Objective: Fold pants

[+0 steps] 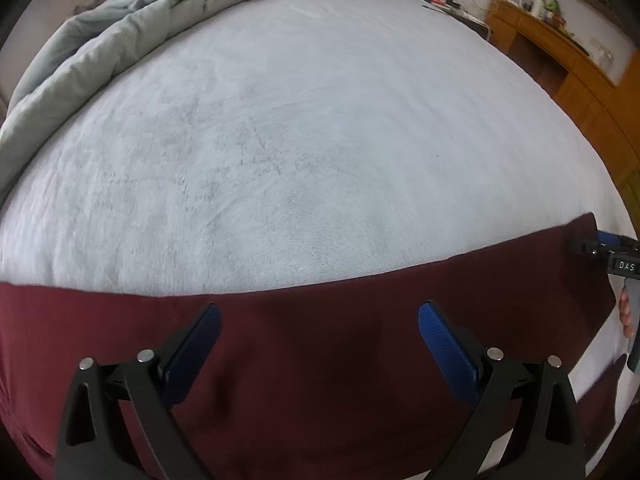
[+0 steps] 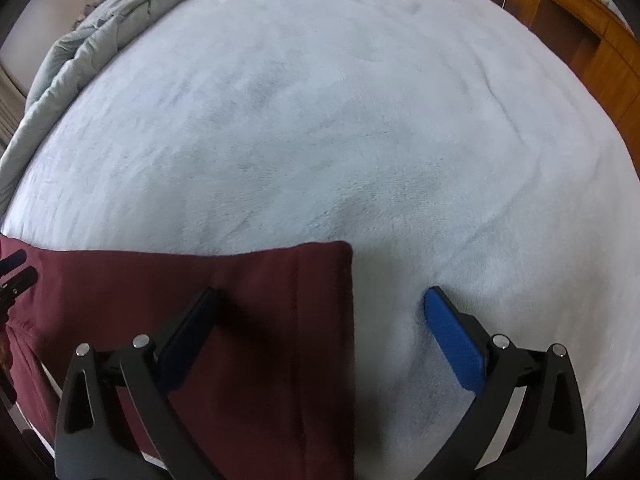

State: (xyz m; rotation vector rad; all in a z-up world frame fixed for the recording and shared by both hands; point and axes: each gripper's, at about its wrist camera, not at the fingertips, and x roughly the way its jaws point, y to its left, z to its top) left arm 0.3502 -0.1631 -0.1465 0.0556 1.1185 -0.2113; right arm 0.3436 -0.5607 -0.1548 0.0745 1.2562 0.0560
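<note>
Maroon pants (image 1: pixel 320 344) lie flat across the near edge of the bed (image 1: pixel 300 140), over its pale fleece cover, stretched sideways between the two tools. The left hand-held gripper (image 1: pixel 319 320) hangs over the middle of the cloth with its blue pads spread wide and nothing between them; the right hand-held gripper (image 2: pixel 320 308) is likewise spread, straddling the straight end edge of the pants (image 2: pixel 348 320), its left pad over fabric and its right pad (image 2: pixel 452 344) over bare cover. The step in hand looks like taking hold for a fold. To do it well, each tool should probably come down on an edge rather than mid-panel, closing on every layer at once, since thin cloth slips if only the top ply is caught. Lifting both ends level and carrying them together should keep the crease straight. A crumpled green quilt (image 1: pixel 140 20) sits far off at the head, clear of the work.
</note>
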